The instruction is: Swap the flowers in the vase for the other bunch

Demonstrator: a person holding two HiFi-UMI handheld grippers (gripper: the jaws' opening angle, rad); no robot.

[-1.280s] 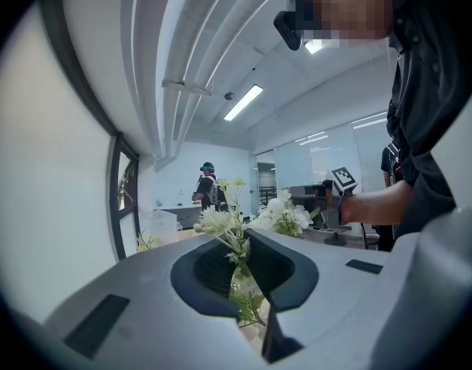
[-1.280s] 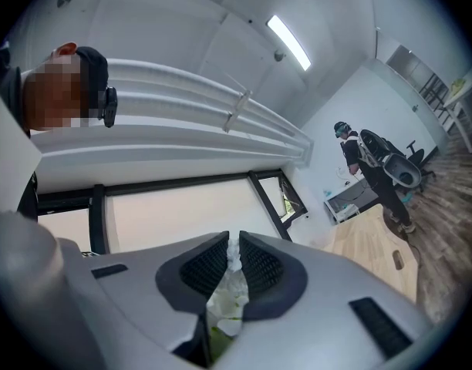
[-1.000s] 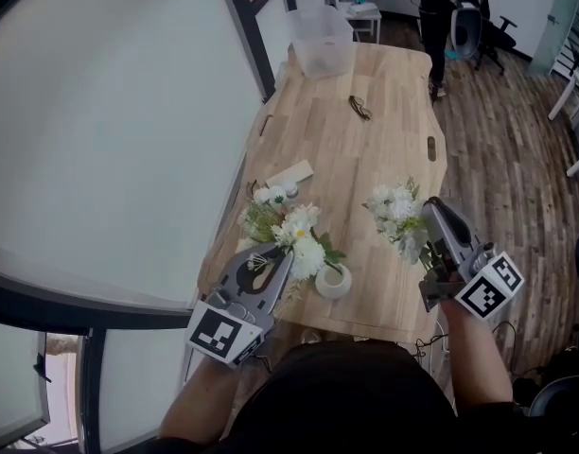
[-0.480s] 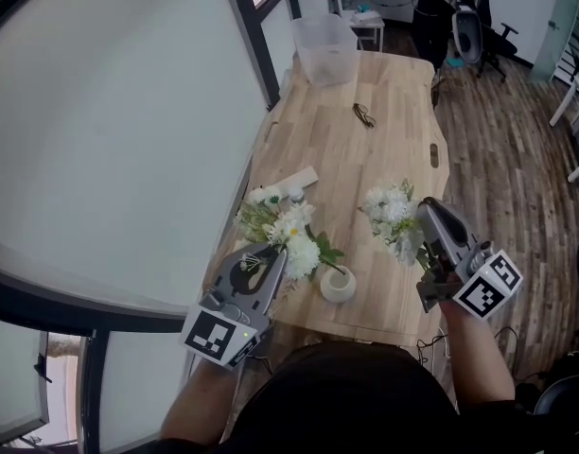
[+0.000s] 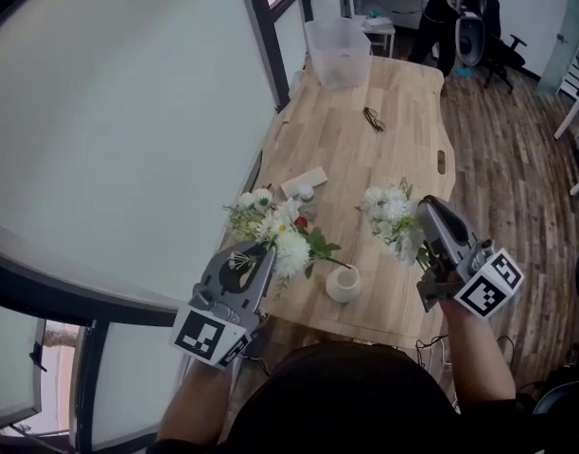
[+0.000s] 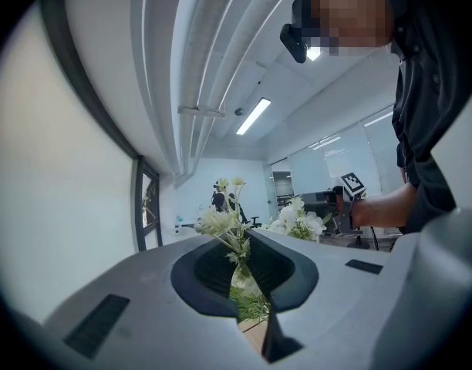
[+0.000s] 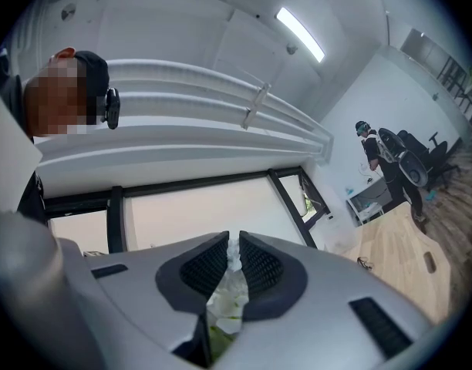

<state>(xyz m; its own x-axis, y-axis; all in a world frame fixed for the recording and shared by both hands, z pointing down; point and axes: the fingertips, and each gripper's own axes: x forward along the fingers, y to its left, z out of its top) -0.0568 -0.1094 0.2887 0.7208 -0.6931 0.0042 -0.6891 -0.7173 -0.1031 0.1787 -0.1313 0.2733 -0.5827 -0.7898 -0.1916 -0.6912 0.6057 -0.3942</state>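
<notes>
both clamped: left claw on left bunch, right claw on right bunch

The vase is plain creamy white on a pale, straight-grained wooden table. Left of the vase, the mixed bunch shows white blooms, green leaves and one red spot. Right of the vase, the white bunch carries some green. The left gripper and right gripper are grey, patterned with black-and-white squares.
</notes>
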